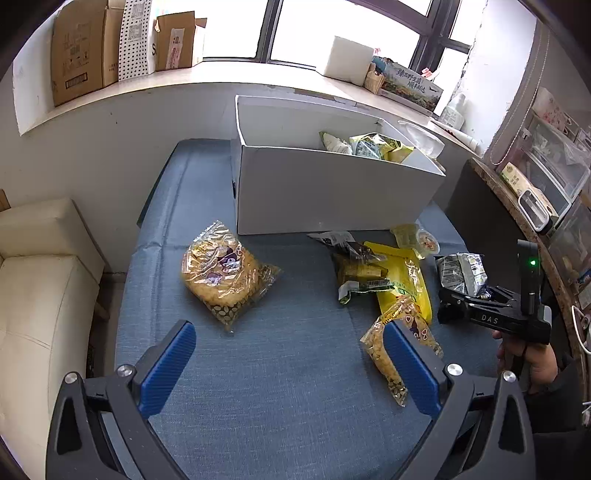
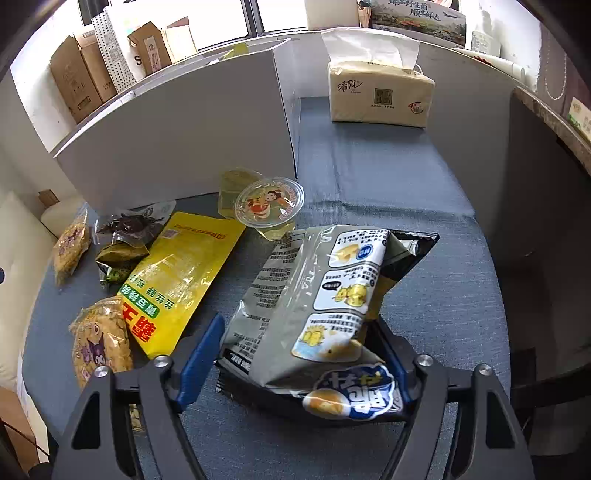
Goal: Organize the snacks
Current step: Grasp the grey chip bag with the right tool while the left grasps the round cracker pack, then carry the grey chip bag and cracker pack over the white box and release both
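My right fingers point(image 2: 295, 354) pinch the grey chip bag point(image 2: 314, 306) by its lower end, lifted a bit off the blue surface point(image 2: 424, 240), prob so it can go over the wall into the white box point(image 1: 332, 192). Left fingers point(image 1: 291, 365) spread wide, empty, low over the surface, free for the next pack. Yellow pouch point(image 2: 177, 273), jelly cup point(image 2: 267, 205) & noodle packs point(image 1: 225, 273) lie near the box front; some snacks are already inside.

Daylight pours through the blown-out window point(image 1: 332, 33) at the back, leaving the white box point(image 1: 332, 192) and blue tablecloth point(image 1: 280, 369) evenly lit with only soft shadows, while glare glints off the clear snack wrapper point(image 1: 225, 269) and strong fisheye bending and dark vignetting frame both sharp views.
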Action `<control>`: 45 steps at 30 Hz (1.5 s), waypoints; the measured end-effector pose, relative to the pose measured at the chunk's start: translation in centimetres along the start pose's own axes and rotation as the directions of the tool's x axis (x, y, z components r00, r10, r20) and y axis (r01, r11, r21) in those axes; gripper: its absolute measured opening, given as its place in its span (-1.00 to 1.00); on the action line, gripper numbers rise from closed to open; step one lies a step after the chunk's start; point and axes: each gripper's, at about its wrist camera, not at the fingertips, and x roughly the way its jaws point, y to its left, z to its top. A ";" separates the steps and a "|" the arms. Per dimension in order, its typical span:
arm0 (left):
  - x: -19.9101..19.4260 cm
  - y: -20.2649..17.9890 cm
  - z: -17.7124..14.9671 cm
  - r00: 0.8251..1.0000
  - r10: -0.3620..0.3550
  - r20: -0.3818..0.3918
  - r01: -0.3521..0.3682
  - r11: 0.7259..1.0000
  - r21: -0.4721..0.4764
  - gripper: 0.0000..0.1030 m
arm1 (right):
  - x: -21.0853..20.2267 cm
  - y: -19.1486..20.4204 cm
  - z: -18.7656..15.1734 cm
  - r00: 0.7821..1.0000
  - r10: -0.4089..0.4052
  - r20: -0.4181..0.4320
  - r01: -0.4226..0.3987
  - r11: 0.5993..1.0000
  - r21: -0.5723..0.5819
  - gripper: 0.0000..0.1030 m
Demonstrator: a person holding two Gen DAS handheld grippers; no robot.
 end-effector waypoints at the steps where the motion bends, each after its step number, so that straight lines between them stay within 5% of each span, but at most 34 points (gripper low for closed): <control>1: 0.2 0.1 0.1 1.000 0.002 -0.003 -0.002 1.000 -0.002 1.00 | -0.3 0.0 0.1 1.000 0.001 0.005 -0.001 1.000 0.000 0.43; 4: 0.8 0.4 0.3 1.000 -0.002 -0.012 0.002 1.000 -0.003 1.00 | -1.3 0.1 -0.1 1.000 0.018 0.017 -0.018 1.000 0.005 0.22; 5: 1.0 0.5 0.4 1.000 -0.002 -0.012 0.002 1.000 -0.003 1.00 | -1.9 0.0 -0.1 0.999 0.033 0.033 -0.033 0.999 0.013 -0.14; 10: 3.5 2.2 1.7 0.999 0.011 -0.035 -0.012 1.000 -0.027 1.00 | -5.1 0.6 -0.3 0.994 0.049 0.095 -0.049 0.999 0.005 -0.17; 17: 9.1 4.0 4.2 0.982 0.157 -0.110 -0.139 0.979 0.150 1.00 | -9.0 0.8 -0.6 0.981 0.107 0.159 -0.110 0.994 0.011 -0.17; 23: 12.4 4.2 4.7 0.970 0.159 -0.186 -0.097 0.948 0.304 1.00 | -9.2 0.4 -1.0 0.985 0.086 0.153 -0.093 0.995 0.044 -0.17; 28: 14.3 5.3 4.9 0.969 0.086 -0.233 -0.013 0.954 0.300 1.00 | -9.0 0.4 -1.2 0.987 0.083 0.138 -0.089 0.995 0.039 -0.17; 30: 14.2 5.6 5.0 0.974 0.080 -0.211 -0.011 0.951 0.310 1.00 | -8.9 0.4 -1.2 0.988 0.078 0.135 -0.084 0.996 0.042 -0.17; 33: 13.4 5.6 5.2 0.979 0.077 -0.188 -0.017 0.953 0.301 0.59 | -8.7 0.3 -1.3 0.989 0.075 0.130 -0.082 0.995 0.049 -0.17; 45: 5.3 3.0 4.3 0.998 -0.012 -0.065 0.028 0.966 0.256 0.58 | -8.3 1.6 -1.0 0.988 0.090 0.123 -0.094 0.995 0.024 -0.17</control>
